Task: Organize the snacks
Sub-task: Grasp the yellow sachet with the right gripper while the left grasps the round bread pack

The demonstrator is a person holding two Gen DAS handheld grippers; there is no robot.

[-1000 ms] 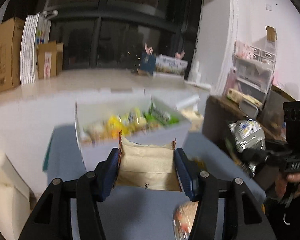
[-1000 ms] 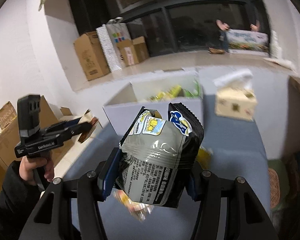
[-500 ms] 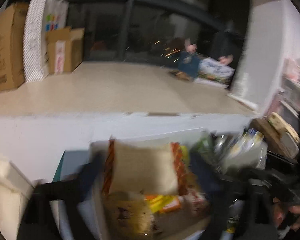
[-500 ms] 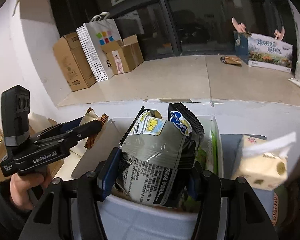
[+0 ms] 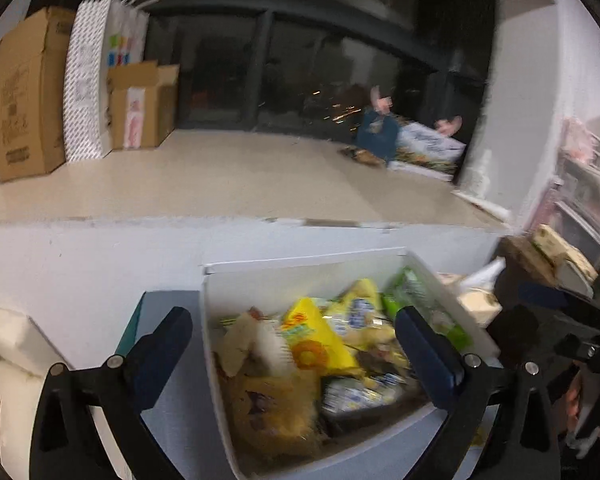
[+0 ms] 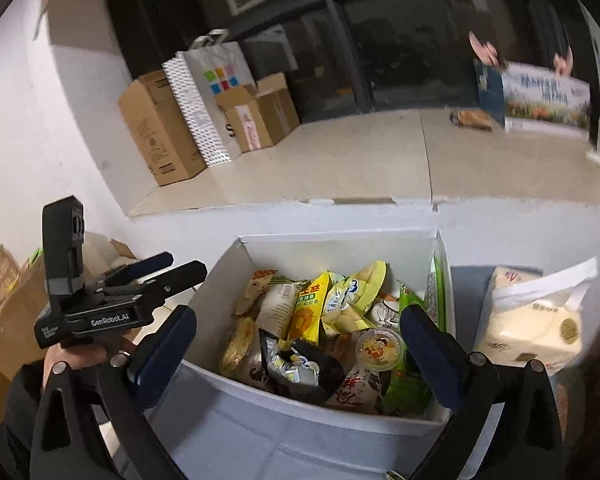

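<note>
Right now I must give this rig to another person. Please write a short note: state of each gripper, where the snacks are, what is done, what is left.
Left gripper: open, holds nothing; its jaws have just opened, above the white box.
Right gripper: open, holds nothing; its jaws have just been opening, above the same box.
Snacks: the grey-black chip bag and the beige packet lie in the box with the other snacks.
Done: both packets dropped in.
Left: no loose snack is clearly visible; check the blue table. The tissue pack stays outside, right of the box.

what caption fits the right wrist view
Open right gripper poised over a white box packed with snacks.
</note>
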